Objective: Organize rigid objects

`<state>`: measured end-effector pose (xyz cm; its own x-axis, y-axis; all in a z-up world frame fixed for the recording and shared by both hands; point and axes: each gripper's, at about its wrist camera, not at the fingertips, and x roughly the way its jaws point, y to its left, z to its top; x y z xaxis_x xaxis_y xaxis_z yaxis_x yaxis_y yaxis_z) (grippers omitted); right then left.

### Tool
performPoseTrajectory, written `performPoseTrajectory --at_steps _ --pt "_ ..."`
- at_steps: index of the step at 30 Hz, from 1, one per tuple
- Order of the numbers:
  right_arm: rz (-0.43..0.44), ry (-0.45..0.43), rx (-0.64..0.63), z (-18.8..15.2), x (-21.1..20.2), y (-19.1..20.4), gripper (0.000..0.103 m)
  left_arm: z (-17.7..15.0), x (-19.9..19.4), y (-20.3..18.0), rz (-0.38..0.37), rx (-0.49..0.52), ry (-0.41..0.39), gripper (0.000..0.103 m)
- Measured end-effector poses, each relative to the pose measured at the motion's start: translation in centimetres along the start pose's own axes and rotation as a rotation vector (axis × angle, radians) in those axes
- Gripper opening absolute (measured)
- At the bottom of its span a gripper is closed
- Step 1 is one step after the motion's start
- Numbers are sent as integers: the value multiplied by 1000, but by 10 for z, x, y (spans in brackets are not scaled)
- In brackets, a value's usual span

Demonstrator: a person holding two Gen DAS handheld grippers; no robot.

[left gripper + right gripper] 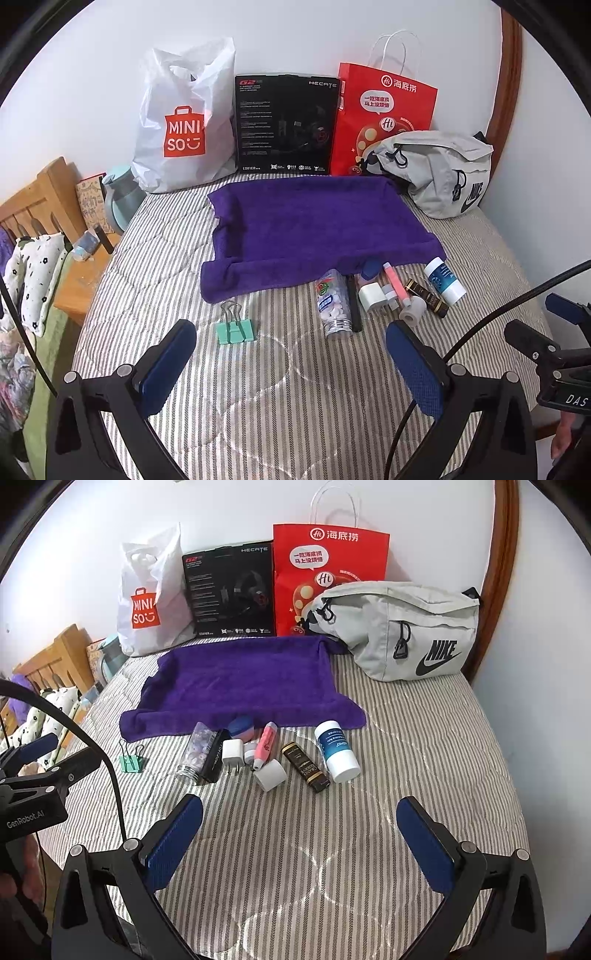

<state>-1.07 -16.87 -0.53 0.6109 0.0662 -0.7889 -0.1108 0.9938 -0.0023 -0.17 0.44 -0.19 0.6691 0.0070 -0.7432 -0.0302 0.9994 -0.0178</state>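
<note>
A purple towel [317, 229] [243, 681] lies spread on the striped bed. Along its near edge sits a row of small items: a green binder clip [234, 328] [130, 762], a clear candy bottle [334, 306] [195, 753], a black stick [355, 306] [216, 755], a white charger plug [373, 297] [233, 755], a pink tube [396, 286] [264, 747], a white tape roll [413, 312] [271, 774], a brown bar [428, 298] [306, 768] and a white-and-blue bottle [444, 280] [337, 750]. My left gripper [291, 358] and right gripper [299, 834] hover open over the bed, short of the row, holding nothing.
Against the back wall stand a white Miniso bag [184, 122] [147, 598], a black headset box [286, 125] [229, 590] and a red paper bag [384, 114] [328, 572]. A grey Nike waist bag [439, 173] [402, 631] lies at the back right. A wooden bedside stand [79, 273] is left.
</note>
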Motion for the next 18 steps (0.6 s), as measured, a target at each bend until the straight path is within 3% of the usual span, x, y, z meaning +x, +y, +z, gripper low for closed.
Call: performPoseTrajectory --at_steps 18 --pt "5 -2 -3 -2 -3 3 103 -3 -2 1 9 0 6 103"
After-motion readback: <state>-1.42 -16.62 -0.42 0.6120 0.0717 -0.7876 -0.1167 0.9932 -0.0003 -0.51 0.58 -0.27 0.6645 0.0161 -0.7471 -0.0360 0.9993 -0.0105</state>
